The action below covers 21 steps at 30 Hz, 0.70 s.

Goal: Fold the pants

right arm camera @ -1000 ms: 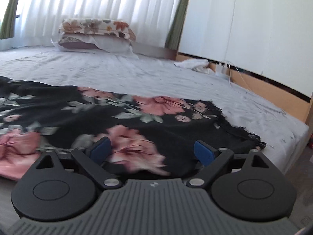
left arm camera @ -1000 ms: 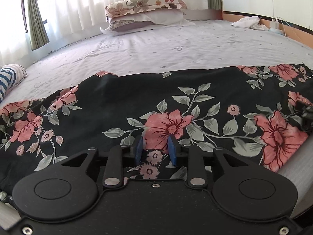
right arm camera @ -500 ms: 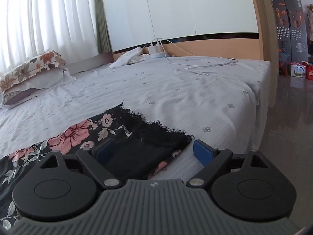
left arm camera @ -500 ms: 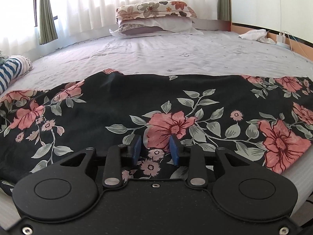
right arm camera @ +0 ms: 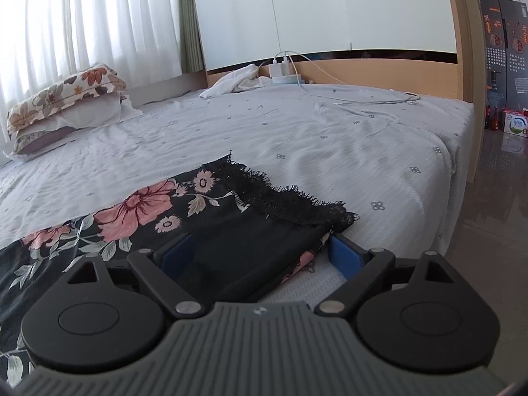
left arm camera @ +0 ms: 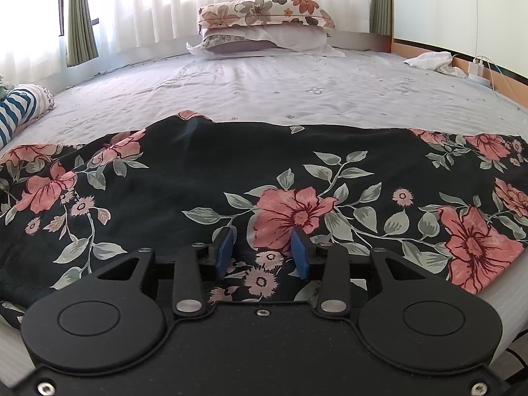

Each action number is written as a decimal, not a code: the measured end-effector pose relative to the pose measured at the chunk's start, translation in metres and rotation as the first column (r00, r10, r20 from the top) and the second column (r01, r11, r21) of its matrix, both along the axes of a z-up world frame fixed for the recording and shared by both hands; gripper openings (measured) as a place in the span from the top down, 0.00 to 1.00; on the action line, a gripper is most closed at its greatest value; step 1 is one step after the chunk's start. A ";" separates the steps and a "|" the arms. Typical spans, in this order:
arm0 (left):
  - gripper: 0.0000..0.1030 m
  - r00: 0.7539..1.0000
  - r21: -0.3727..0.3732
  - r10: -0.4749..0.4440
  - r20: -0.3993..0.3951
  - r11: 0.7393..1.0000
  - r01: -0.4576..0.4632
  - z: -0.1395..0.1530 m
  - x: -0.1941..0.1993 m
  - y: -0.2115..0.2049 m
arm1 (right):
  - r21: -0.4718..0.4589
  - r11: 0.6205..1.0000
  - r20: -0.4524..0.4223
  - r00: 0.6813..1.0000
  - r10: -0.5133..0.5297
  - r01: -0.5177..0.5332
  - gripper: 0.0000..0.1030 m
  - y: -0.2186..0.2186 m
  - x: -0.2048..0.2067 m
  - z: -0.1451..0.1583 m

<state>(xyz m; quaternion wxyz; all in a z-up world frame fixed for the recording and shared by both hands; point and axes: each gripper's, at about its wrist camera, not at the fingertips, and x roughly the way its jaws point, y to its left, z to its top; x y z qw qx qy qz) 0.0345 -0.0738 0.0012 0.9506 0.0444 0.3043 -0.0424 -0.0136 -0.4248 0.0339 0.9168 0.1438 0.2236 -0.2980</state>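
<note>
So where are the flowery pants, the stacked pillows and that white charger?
pants (left arm camera: 290, 211), left wrist view, on the big pink flower.
pillows (left arm camera: 264, 11), left wrist view, on the top floral pillow.
charger (right arm camera: 280, 66), right wrist view, on the white plug body.

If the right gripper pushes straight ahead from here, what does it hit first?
Probably the floral pants: the right gripper is open, with the dark cuff end and lace trim lying between its fingers. Beyond is bare bedsheet.

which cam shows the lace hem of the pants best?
Right wrist. The black lace hem lies just ahead of the open right gripper, fringe sharp against the sheet. Left wrist shows only the floral pants; no lace is visible there.
</note>
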 end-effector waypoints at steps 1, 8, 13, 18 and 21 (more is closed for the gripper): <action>0.63 1.000 -0.001 0.000 0.000 1.000 0.000 0.000 0.000 0.000 | 0.009 1.000 -0.004 1.000 0.011 -0.011 0.08 0.002 -0.002 0.000; 0.62 1.000 0.006 0.002 0.001 1.000 -0.002 -0.001 0.000 -0.001 | 0.039 0.993 -0.012 0.993 0.115 -0.114 0.07 0.019 -0.014 0.002; 0.61 1.000 0.008 0.004 0.000 1.000 -0.004 -0.001 0.000 -0.002 | 0.071 0.991 0.003 0.994 0.112 -0.112 0.05 0.007 -0.004 0.001; 0.60 1.000 0.005 0.012 -0.003 1.000 -0.012 -0.001 0.001 -0.002 | 0.232 0.965 0.123 0.988 0.094 -0.121 0.05 -0.027 -0.003 -0.002; 0.60 1.000 0.007 0.019 -0.001 1.000 -0.019 -0.002 0.001 -0.003 | 0.384 0.908 0.276 0.959 0.057 -0.165 0.05 -0.056 -0.015 -0.008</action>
